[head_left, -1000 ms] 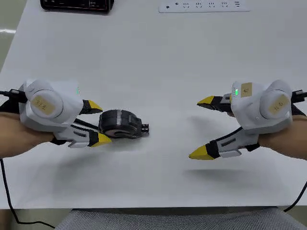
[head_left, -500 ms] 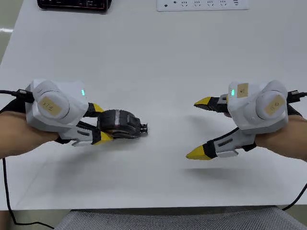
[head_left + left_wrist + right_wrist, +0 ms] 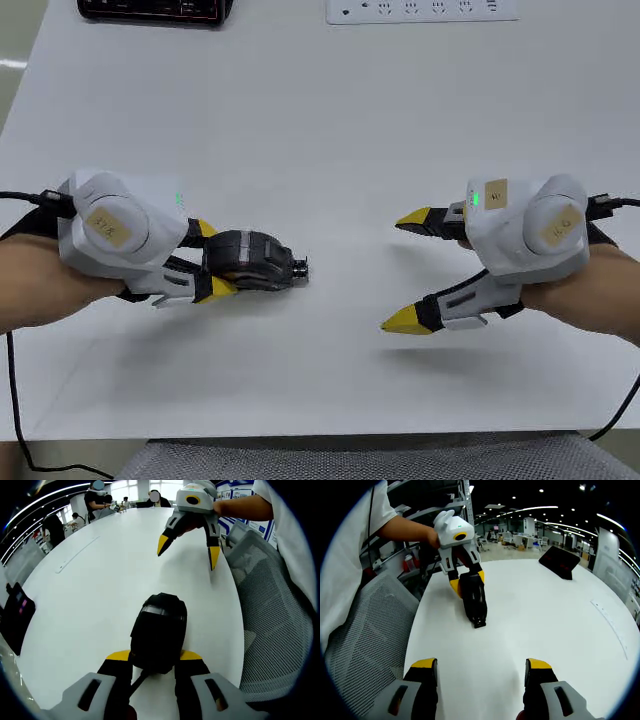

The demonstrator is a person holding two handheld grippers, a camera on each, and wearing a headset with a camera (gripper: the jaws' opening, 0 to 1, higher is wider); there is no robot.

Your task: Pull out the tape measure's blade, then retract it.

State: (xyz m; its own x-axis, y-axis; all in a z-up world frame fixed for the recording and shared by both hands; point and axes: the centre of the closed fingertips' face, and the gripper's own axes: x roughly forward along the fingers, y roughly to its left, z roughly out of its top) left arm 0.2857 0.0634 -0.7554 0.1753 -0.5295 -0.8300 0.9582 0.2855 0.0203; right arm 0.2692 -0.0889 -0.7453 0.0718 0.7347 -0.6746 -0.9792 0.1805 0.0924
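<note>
So far, only the first hold is judged to be made: the tape measure [image 3: 250,262] is seen lying on the white table [image 3: 330,130], and its black case is pinched at the rear between the 2 yellow-tipped jaws of the left gripper [image 3: 212,258], a grip confirmed in the left gripper view, where the case is clamped from both sides. The blade hook [image 3: 300,267] is found at the case's front end, close against the mouth, so no blade is judged to be drawn out yet. The right gripper [image 3: 405,270] is held well apart from the tape measure, on the hook's side, with its jaws spread wide and nothing between them, and it is pointed toward the hook. Both halves of the task are therefore left to do: the hook is to be reached and pinched, the blade pulled out of the case, then let back in. A power strip [image 3: 420,10] and a dark device [image 3: 150,10] are seen far beyond the tape measure, at the table's far edge
</note>
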